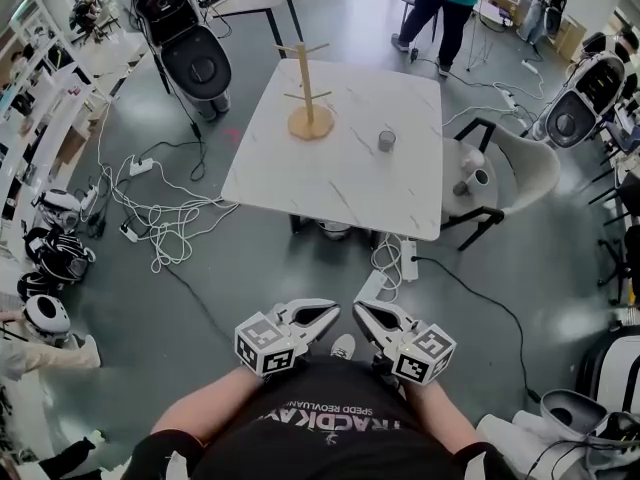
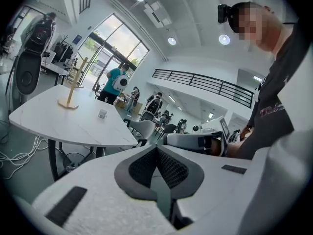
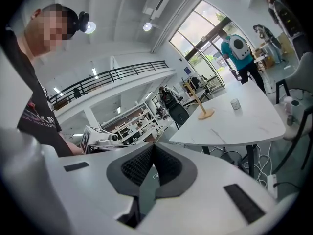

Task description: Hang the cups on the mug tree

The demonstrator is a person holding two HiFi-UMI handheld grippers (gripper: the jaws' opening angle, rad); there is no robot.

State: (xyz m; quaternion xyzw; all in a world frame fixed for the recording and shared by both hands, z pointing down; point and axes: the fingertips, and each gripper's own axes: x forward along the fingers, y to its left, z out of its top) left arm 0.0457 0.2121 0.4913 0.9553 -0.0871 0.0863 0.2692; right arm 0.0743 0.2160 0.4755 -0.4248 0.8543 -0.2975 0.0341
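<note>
Clenched on nothing, the left gripper (image 1: 322, 318) and right gripper (image 1: 362, 316) are held well apart from the mug tree (image 1: 309, 93). A small cup (image 1: 387, 141) stands on the table (image 1: 290, 183) near that tree's base. It could be knocked over if reached with the jaws unopened.

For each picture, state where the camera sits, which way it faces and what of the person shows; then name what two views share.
Head view: on the person's head, looking steeply down at the table; shirt, forearms, left gripper and right gripper show.
Left gripper view: on the left gripper, looking along its shut jaws; the person's torso shows.
Right gripper view: on the right gripper, along its shut jaws; torso again.
Shared: all views show the mug tree and cup.
</note>
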